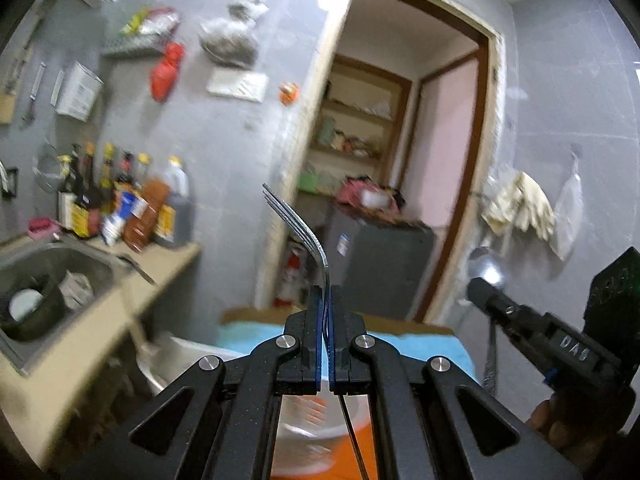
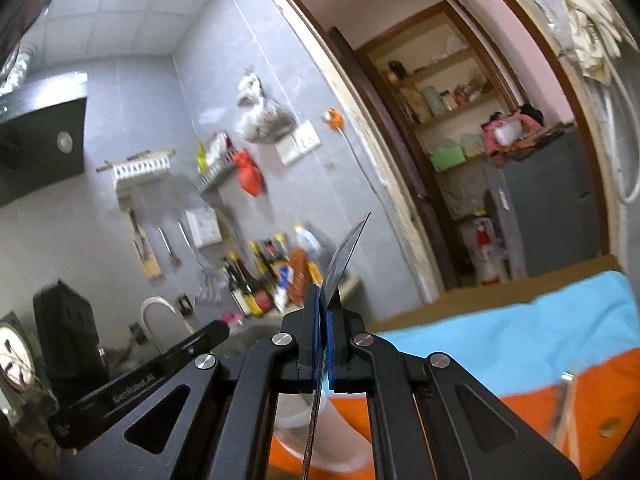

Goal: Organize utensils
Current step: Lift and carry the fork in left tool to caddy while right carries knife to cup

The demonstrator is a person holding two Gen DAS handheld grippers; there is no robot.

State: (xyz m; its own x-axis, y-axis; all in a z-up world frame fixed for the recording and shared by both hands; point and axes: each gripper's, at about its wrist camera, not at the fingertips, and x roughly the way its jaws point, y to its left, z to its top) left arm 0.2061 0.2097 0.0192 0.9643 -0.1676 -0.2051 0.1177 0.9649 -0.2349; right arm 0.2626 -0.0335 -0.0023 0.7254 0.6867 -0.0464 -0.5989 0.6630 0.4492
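Note:
My left gripper (image 1: 326, 292) is shut on a metal fork (image 1: 304, 232), whose tines curve up and to the left, high in the air. To its right, my right gripper (image 1: 478, 286) is shut on a metal spoon (image 1: 486, 268) with its bowl up and its handle hanging down. In the right wrist view, the right gripper (image 2: 322, 292) clamps the spoon (image 2: 346, 256) edge-on, and the left gripper (image 2: 220, 328) shows at the lower left. Below both grippers is a white bowl-like container (image 1: 304, 432) on an orange cloth (image 2: 520, 412).
A steel sink (image 1: 52, 256) with dishes in it is set in a beige counter at the left, and sauce bottles (image 1: 120, 208) stand behind it. A table with a blue cloth (image 1: 424, 344) lies ahead. Beyond are a doorway, a grey fridge (image 1: 380, 264) and shelves.

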